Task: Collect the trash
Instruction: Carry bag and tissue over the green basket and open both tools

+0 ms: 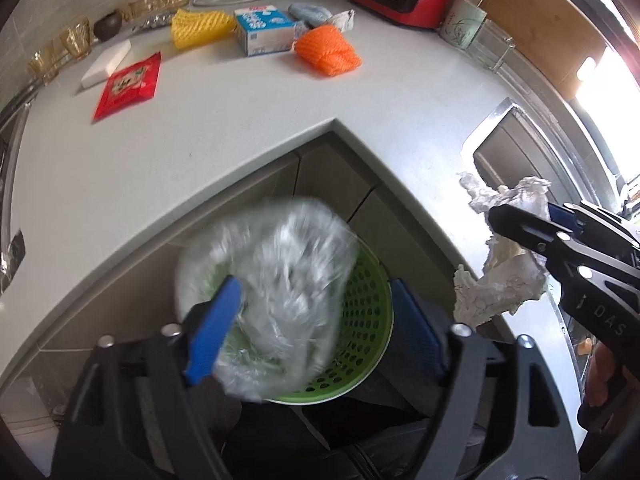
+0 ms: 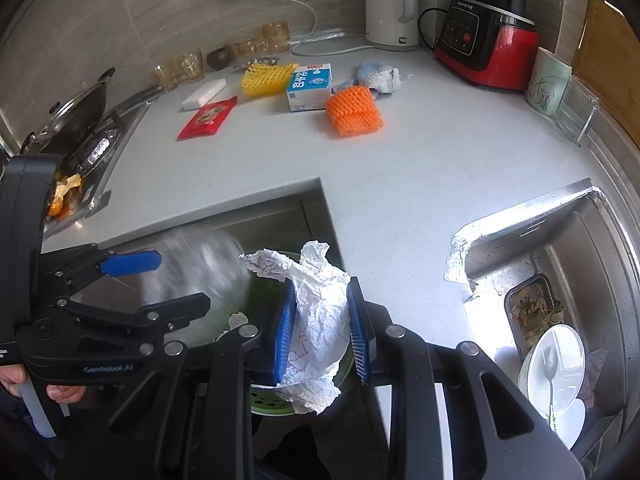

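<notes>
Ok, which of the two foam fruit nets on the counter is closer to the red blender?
The orange foam net, right of the milk carton. The yellow foam net lies left of the carton, farther from the blender.

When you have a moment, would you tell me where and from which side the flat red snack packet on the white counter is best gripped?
Grip the red snack packet by its near short edge, coming in low from the counter's front side. It lies flat, so only a thin rim gives the fingers purchase, and that end has bare white counter before it, while the white rectangular block sits close behind the far end.
</notes>
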Tool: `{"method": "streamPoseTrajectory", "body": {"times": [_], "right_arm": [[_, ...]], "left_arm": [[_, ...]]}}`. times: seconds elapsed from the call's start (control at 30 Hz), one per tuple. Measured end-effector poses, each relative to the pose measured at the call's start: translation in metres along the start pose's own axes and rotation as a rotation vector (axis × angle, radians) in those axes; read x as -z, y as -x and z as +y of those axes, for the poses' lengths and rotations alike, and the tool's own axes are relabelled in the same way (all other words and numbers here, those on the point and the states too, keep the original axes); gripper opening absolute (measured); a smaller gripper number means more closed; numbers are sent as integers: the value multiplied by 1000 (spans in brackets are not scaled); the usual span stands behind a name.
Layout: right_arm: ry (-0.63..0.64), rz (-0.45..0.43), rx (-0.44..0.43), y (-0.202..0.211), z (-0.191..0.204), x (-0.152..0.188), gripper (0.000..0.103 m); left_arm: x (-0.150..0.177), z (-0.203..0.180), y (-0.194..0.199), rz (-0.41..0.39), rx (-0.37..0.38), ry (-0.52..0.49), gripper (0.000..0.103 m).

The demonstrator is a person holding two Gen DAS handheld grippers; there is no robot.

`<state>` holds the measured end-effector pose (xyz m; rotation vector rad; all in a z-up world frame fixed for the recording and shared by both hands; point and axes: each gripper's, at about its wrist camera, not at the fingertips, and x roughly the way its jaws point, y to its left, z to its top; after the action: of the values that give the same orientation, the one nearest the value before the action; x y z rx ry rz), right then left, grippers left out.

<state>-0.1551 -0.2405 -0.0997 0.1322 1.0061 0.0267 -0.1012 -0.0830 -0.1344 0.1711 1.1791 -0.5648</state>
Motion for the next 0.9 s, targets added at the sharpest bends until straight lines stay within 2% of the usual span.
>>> {"method": "streamPoseTrajectory", "body": {"times": [0.07,0.37,0.63,0.9], "right_arm": [[-2,2,-2,-1,-1,-1,27],[8,14,-12,-8,3,-4,27],[46,67,-42,-31,20,-11,27],[112,134,-82,-64,54,-17,27]], "left_arm": [[-1,-2,0,2,0,-8,84],[-6,8,-3,19,-32,8,84],[-8,42,-1,30,-115,98,84],[-8,86,10,15,-154,181,84]]}}
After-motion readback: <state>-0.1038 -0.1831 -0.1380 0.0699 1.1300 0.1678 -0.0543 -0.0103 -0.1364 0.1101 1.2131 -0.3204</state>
